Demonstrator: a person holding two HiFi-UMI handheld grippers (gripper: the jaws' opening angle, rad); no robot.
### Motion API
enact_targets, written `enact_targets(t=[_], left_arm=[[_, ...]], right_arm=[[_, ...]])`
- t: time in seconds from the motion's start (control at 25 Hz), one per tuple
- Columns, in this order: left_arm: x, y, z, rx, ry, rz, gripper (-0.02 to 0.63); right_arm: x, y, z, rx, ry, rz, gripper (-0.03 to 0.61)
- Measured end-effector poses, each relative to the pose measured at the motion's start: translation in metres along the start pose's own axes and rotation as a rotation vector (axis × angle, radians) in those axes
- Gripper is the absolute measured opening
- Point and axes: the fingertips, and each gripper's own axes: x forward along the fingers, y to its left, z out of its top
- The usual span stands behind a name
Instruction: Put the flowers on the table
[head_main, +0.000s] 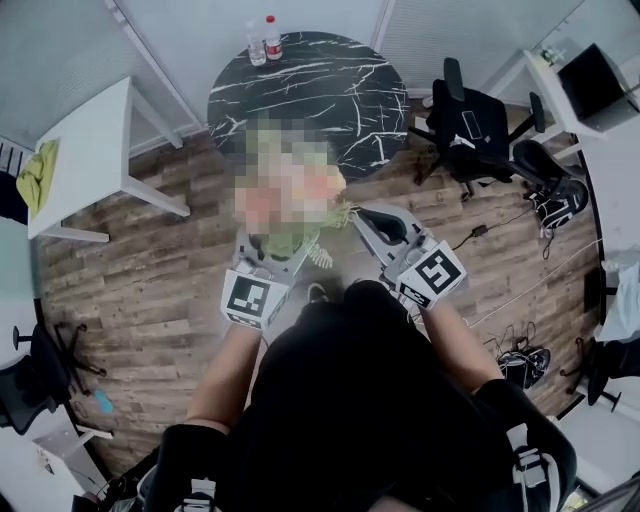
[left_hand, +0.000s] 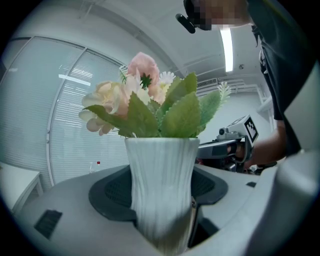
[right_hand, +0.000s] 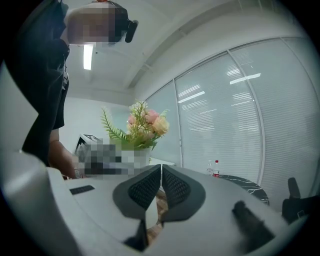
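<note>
- The flowers (left_hand: 149, 97) look artificial: pink and cream heads with stiff green leaves, packed into a white ribbed vase (left_hand: 161, 180). I judge the bunch light but top-heavy.
- The vase looks like glazed ceramic, so hard, smooth and breakable. The narrow waist low on its body is the sensible place to hold it, never the blooms.
- My left gripper (head_main: 272, 262) pinches exactly there, one jaw on each side of the lower vase, which stands upright with the flowers rising above the jaws.
- My right gripper (right_hand: 161, 171) has its jaws pressed together with nothing between them. It hangs just beside the vase, not touching it.
- The round black marble table (head_main: 300, 95) lies ahead. The vase is short of the table's near edge, over the wooden floor (head_main: 130, 270) on my side of it.
- Two bottles (head_main: 264, 40) stand at the table's far edge; the top nearer me is bare.
- I should set it down gently, since a slick vase could slip or tip.
</note>
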Motion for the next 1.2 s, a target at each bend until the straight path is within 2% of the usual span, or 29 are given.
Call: enact_targets(t=[0.28,0.6,1.2], left_arm=[[0.008,0.015,0.000,0.001,-0.005,0.006,0.331],[0.040,0.041,0.004,0.010,0.001,0.035,0.331],[0.143,0.088,0.023,0.015,0.012,0.103,0.331]], right_arm=[[0.013,-0.012,-0.002,0.008,-0.001,0.000,0.021],[0.038,-0.049,0.004,0.006,-0.017,0.029,0.021],[0.080,-0.160,0.015,0.012,-0.026,0.117,0.021]])
